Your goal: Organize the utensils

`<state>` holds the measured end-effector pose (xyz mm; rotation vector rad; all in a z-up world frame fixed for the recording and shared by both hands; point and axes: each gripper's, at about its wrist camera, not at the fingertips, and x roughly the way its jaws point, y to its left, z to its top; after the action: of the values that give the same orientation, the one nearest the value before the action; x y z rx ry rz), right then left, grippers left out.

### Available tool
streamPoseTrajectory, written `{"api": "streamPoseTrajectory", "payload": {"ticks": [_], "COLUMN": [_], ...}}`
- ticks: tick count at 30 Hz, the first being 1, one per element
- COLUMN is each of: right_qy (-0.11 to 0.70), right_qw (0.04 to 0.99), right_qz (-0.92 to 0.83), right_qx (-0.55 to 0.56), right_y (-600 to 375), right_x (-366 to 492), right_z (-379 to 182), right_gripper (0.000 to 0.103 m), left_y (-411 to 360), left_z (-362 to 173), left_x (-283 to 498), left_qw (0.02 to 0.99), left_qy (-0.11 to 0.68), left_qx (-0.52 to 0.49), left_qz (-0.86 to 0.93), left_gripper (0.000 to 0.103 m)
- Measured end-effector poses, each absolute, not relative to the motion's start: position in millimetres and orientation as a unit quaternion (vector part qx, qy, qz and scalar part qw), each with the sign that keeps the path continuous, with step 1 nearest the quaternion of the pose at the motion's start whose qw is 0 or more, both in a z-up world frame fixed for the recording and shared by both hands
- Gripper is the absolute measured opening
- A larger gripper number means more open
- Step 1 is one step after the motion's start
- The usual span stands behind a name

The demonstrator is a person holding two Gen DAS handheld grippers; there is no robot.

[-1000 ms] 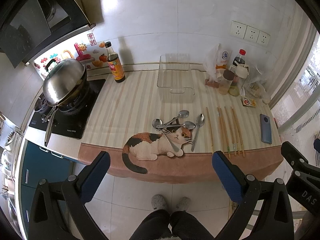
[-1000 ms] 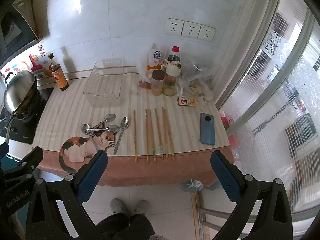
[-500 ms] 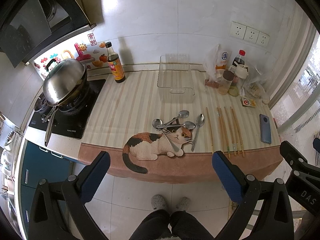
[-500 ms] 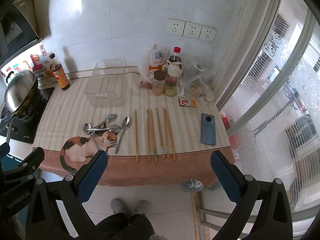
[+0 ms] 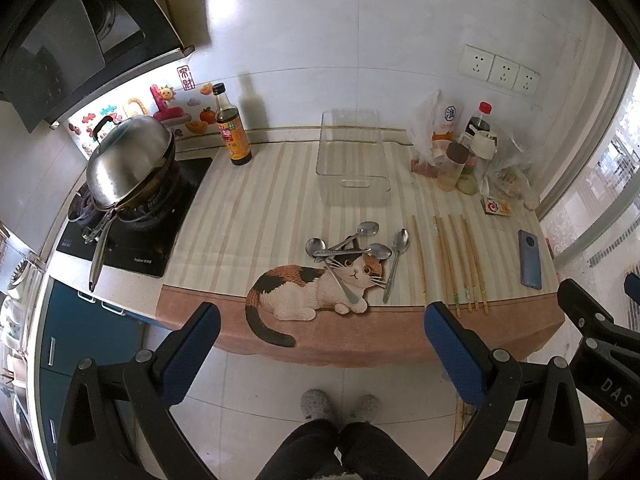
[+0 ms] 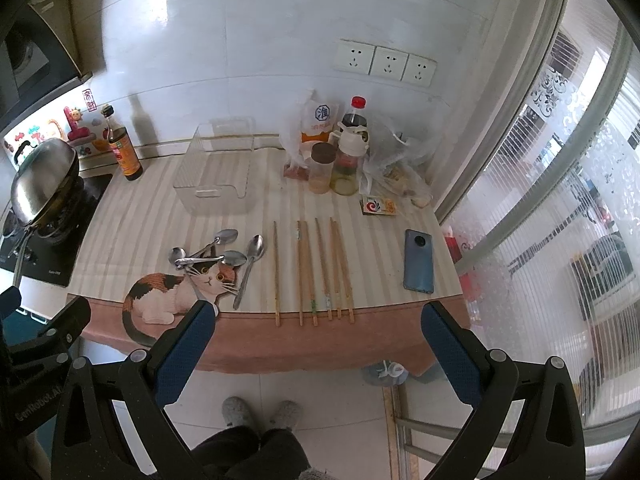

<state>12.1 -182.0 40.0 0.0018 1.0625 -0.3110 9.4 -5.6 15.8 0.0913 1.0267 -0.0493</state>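
Observation:
Several metal spoons point(image 5: 352, 250) lie in a loose pile on the striped counter cloth, by the printed cat's head; they also show in the right wrist view point(image 6: 218, 254). Several wooden chopsticks point(image 5: 452, 264) lie side by side right of the spoons, also in the right wrist view point(image 6: 320, 270). A clear plastic bin point(image 5: 352, 162) stands empty behind them, seen too in the right wrist view point(image 6: 216, 172). My left gripper point(image 5: 320, 344) is open and empty, held off the counter's front edge. My right gripper point(image 6: 318, 340) is open and empty, also in front of the edge.
A soy sauce bottle point(image 5: 232, 130) and a lidded wok point(image 5: 128, 160) on a stove stand at the left. Bottles, jars and plastic bags point(image 5: 464, 148) crowd the back right. A blue phone point(image 5: 530, 258) and a small packet point(image 5: 496, 206) lie at the right.
The right wrist view has shifted slightly closer to the counter. The left view is nearly unchanged. Both grippers stay open and empty.

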Motion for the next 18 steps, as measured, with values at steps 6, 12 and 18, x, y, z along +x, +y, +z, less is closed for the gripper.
{"api": "streamPoseTrajectory", "payload": {"ticks": [6,12,18], "right_qy": [0.503,0.488,0.496], "right_qw": [0.852,0.856,0.84], "right_qz": [-0.146,-0.163,-0.204], "right_qx": [0.003,0.038,0.075], "right_y": [-176.3,-187.4,-219.5], "right_x": [16.5,27.5,54.3], "right_z": [39.1,24.9,-26.3], "right_gripper": [0.103,0.103,0.1], "left_y": [-9.3,3.7,-5.6], "left_z": [18.0,0.4,-47.9], "left_x": [19.2,60.2,111.4], "left_qw": [0.87,0.882,0.867], "left_qy": [0.491,0.469,0.495], "left_qx": [0.043,0.034,0.042], "left_qz": [-0.028,-0.028,-0.041], "left_gripper": [0.103,0.103,0.103]}}
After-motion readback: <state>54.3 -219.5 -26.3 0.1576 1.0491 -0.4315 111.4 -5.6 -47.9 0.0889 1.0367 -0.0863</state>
